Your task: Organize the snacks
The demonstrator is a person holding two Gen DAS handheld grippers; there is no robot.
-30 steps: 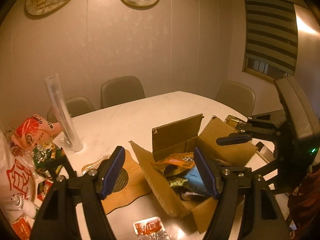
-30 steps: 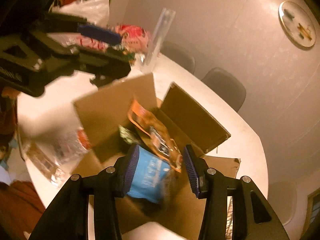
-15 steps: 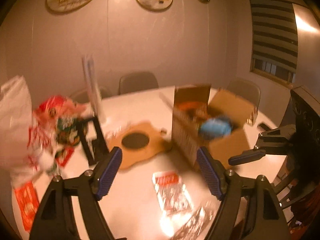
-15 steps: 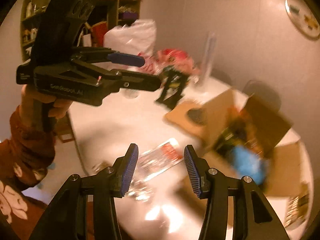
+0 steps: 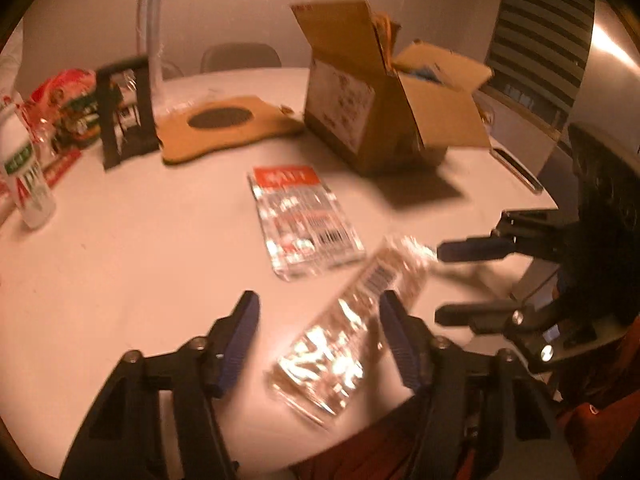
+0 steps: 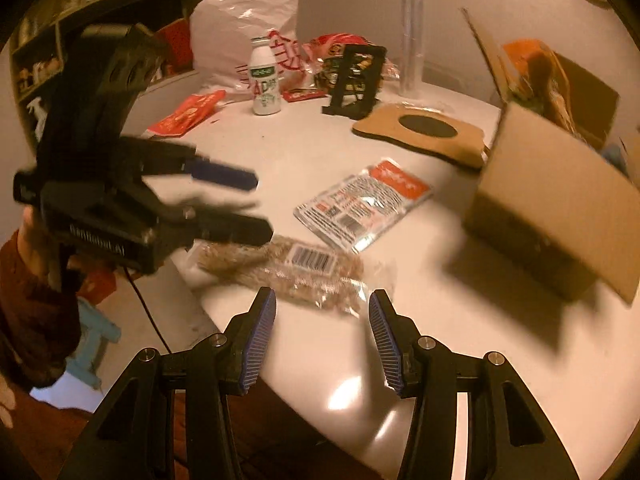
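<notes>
A long clear packet of brown snack point(image 5: 344, 344) lies at the near table edge, between the fingers of my left gripper point(image 5: 320, 336). Its jaws are closing, and the pads stand clear of the packet. In the right wrist view that packet point(image 6: 304, 268) lies just ahead of my right gripper point(image 6: 322, 332), which is open and empty. The left gripper point(image 6: 244, 204) hovers over the packet's left end. A red-topped clear packet point(image 5: 304, 220) lies flat mid-table. The open cardboard box point(image 5: 380, 112) behind it holds several snacks. The right gripper point(image 5: 464, 282) shows at the right.
A wooden mat with a dark circle point(image 6: 424, 128), a black stand point(image 6: 356, 80), a tall clear tube point(image 6: 412, 40) and a white bottle point(image 6: 264, 80) stand further back. Red snack bags point(image 6: 188, 114) and a white plastic bag point(image 6: 240, 20) fill the far left. A blue stool point(image 6: 92, 332) stands below the table edge.
Both grippers came down from above the box to the near table edge. The blue packet that was between the right fingers now lies in the box. The left jaws have narrowed.
</notes>
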